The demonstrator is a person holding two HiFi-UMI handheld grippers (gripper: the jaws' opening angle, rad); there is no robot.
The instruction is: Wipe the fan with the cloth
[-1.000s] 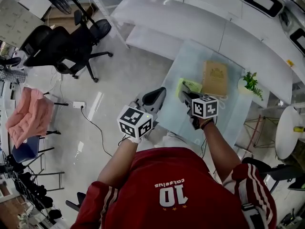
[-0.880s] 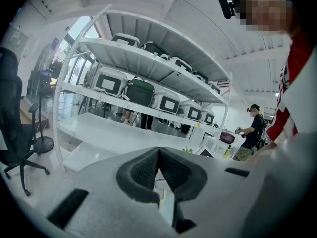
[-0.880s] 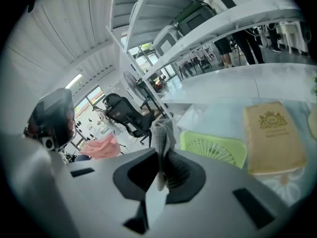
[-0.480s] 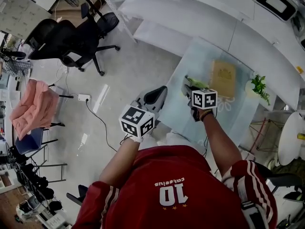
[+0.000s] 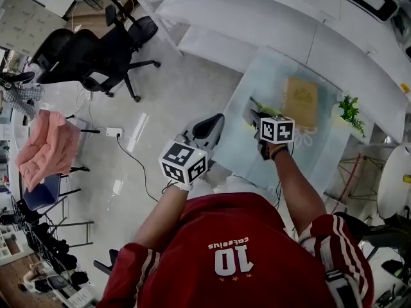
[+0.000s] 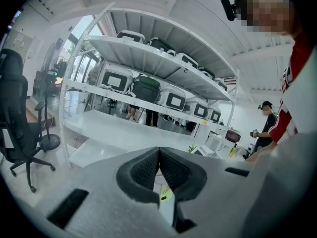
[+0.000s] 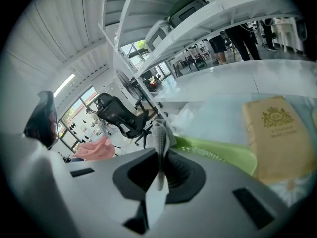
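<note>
My right gripper (image 7: 159, 157) is shut on a grey cloth (image 7: 160, 135), a fold of which sticks up between the jaws. Just beyond it lies the light green fan (image 7: 223, 151) on the glass table (image 5: 257, 76). In the head view the right gripper (image 5: 253, 116) covers most of the fan (image 5: 264, 110), and I cannot tell whether the cloth touches it. My left gripper (image 5: 209, 128) hangs off the table's left edge. Its jaws (image 6: 159, 158) are shut with nothing between them.
A tan box (image 5: 300, 100) lies on the table beyond the fan, with a small potted plant (image 5: 350, 113) to its right. White shelving (image 5: 270, 24) runs behind the table. Black office chairs (image 5: 96, 53) and a pink cloth (image 5: 46, 147) stand on the floor at left.
The right gripper has moved forward over the fan with the cloth, so less of the green shows in the head view. The left gripper has stayed in place.
</note>
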